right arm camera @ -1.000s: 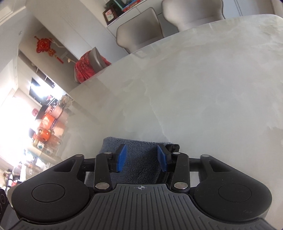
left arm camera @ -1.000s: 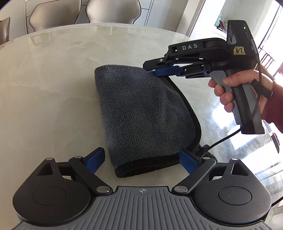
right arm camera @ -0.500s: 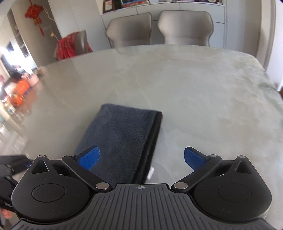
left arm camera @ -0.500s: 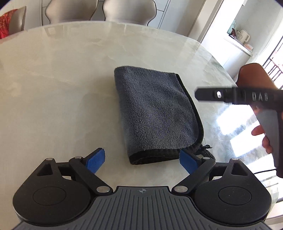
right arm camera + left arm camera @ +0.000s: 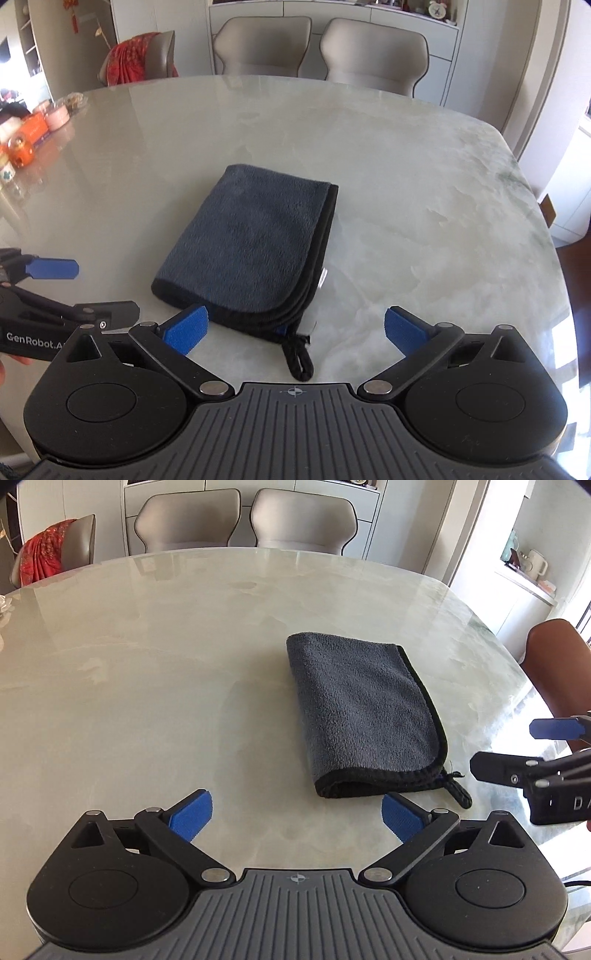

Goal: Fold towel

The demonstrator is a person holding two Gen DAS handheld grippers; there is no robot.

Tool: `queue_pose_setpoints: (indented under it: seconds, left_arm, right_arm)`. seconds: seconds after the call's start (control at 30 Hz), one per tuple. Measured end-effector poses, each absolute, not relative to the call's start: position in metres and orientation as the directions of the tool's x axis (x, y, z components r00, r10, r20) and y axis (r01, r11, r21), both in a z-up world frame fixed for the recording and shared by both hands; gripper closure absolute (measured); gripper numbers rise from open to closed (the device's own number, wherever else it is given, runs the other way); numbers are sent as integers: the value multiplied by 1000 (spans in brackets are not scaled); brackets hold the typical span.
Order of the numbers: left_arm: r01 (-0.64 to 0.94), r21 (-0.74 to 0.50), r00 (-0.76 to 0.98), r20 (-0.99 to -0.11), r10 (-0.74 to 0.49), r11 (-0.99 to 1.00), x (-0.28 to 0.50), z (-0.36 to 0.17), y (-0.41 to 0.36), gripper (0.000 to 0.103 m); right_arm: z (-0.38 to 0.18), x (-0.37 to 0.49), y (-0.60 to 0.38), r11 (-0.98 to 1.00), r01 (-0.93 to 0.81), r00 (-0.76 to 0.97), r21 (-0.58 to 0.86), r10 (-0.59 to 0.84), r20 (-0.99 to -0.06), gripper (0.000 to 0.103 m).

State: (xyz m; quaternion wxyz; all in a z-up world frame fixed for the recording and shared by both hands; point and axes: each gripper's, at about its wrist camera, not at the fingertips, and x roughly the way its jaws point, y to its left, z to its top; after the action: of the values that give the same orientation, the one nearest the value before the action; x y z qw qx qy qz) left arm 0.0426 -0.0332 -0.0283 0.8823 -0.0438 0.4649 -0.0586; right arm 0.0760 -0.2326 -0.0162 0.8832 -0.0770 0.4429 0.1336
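The folded towel (image 5: 360, 716) lies flat on the bench (image 5: 147, 664), just ahead of both tools; left tool (image 5: 295, 814) and right tool (image 5: 295, 328) stand wide open, holding nothing.

Wide bare table (image 5: 147, 672) is seen left of the folded towel (image 5: 362, 716) and beyond it — nothing is placed there. The right gripper (image 5: 517, 749), spread wide, is held near the towel's right side. Small containers (image 5: 33, 129) are crowded at the far left edge.
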Motion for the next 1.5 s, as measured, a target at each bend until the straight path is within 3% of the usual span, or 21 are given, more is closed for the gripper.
queue_pose_setpoints:
  seconds: [0.53, 1.07, 1.2, 1.5]
  left_arm:
    - [-40, -137, 536, -839, -95, 990, 21, -37, -28, 2]
    - [-46, -99, 580, -813, -54, 994, 16, -28, -23, 3]
    - [-41, -103, 583, -810, -60, 994, 22, -28, -24, 3]
    - [-13, -70, 596, -801, -49, 997, 31, -25, -27, 3]
  right_arm:
    - [-31, 34, -230, 975, -220, 582, -42, 97, -807, 0]
    - [-23, 40, -243, 991, -113, 627, 65, 122, -770, 0]
    - [-24, 45, -237, 994, -112, 629, 7, 76, -773, 0]
    - [-2, 36, -227, 994, -77, 772, -79, 9, -636, 0]
